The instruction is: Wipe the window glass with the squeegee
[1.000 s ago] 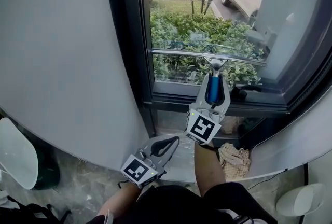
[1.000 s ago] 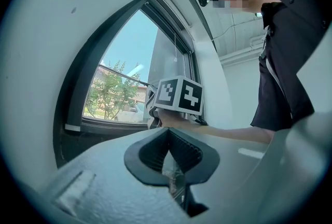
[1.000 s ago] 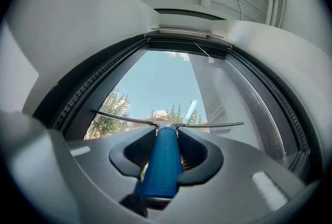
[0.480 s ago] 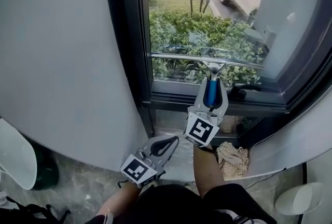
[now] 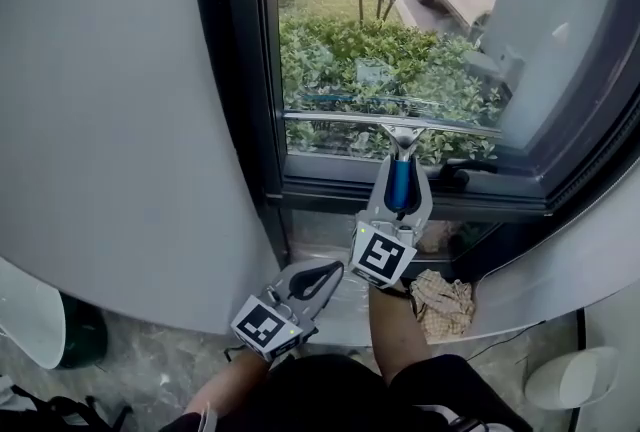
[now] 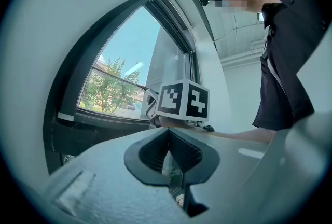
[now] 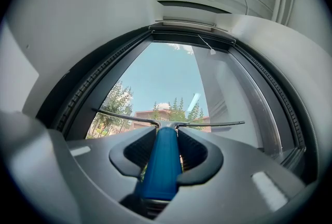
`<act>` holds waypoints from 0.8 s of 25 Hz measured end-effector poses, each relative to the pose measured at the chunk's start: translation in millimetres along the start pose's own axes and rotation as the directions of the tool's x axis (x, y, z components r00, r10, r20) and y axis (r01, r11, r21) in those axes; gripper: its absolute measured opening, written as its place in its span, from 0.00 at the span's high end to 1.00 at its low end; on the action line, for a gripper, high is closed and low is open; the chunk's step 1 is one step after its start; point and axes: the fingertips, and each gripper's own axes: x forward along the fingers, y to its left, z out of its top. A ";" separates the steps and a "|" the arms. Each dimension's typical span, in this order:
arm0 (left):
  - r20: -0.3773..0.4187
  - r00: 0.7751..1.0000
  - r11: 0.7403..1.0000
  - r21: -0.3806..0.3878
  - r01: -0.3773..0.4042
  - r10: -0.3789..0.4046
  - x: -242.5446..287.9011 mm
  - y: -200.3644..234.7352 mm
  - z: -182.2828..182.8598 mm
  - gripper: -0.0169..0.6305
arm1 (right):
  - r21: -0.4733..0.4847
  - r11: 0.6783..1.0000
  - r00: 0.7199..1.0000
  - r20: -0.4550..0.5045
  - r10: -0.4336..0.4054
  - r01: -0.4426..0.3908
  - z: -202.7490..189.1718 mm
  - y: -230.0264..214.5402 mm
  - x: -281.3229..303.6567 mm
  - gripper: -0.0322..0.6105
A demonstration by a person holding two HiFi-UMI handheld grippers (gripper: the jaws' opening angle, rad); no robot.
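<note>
Squeegee (image 5: 400, 132) is on the window glass (image 5: 340, 30), low down, just above the bottom frame (image 5: 320, 188). Its blade (image 5: 330, 119) lies flat, side to side, and goes nearly all the way across the pane, so one pull can clean a wide strip. It looks pressed on the glass, but I can't be 100% sure it's touching. Your right gripper (image 5: 402, 175) has its fingers closed tight on the blue handle (image 7: 161, 166). The handle runs straight along the jaws, prob so your push goes right into the blade w/o it twisting. Your left gripper (image 5: 335, 270) is down low by your body, well away from the window. Its fingers are closed w/ nothing between them. I think it's kept there to stay out of the way, b/c this job needs just one hand. A rag (image 5: 447, 305) sits below the window near your right arm, maybe for drips. With the blade this low, the stroke looks about done.
</note>
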 end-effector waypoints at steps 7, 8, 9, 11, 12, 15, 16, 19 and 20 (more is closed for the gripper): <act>-0.017 1.000 1.000 -0.025 -0.004 0.004 0.4 0.9 -1.4 0.98 | 0.010 1.000 1.000 -0.018 0.004 -0.004 -7.8 0.7 -4.2 0.74; -0.020 1.000 0.999 -0.031 -0.007 0.007 0.0 1.3 -2.4 0.98 | 0.011 1.000 1.000 -0.023 0.006 -0.006 -9.2 0.7 -4.8 0.74; -0.022 1.000 0.999 -0.035 -0.011 0.010 -0.5 2.0 -3.5 0.98 | 0.007 1.000 1.000 -0.030 0.011 -0.010 -10.4 1.1 -5.4 0.74; -0.020 1.000 0.999 -0.037 -0.016 0.015 -1.1 3.7 -5.1 0.98 | -0.004 1.000 0.999 -0.045 0.019 -0.020 -13.7 2.2 -7.0 0.74; -0.019 1.000 0.999 -0.038 -0.017 0.017 -1.4 4.0 -5.8 0.98 | -0.006 1.000 0.998 -0.053 0.022 -0.022 -15.7 2.8 -8.4 0.74; -0.025 1.000 0.999 -0.042 -0.019 0.018 -2.7 2.7 -8.4 0.98 | 0.001 1.000 0.997 -0.076 0.023 -0.023 -20.7 4.1 -12.6 0.74; -0.027 0.999 0.999 -0.043 -0.019 0.018 -3.4 2.1 -9.0 0.98 | 0.003 1.000 0.997 -0.079 0.022 -0.022 -21.8 4.2 -13.0 0.74; -0.032 0.999 0.999 -0.045 -0.022 0.021 -6.4 0.9 -11.5 0.98 | 0.010 1.000 0.996 -0.081 0.019 -0.019 -21.9 4.4 -12.7 0.74; -0.034 0.999 0.999 -0.046 -0.024 0.022 -7.3 0.7 -12.2 0.98 | 0.010 1.000 0.996 -0.081 0.020 -0.019 -21.8 4.2 -12.4 0.74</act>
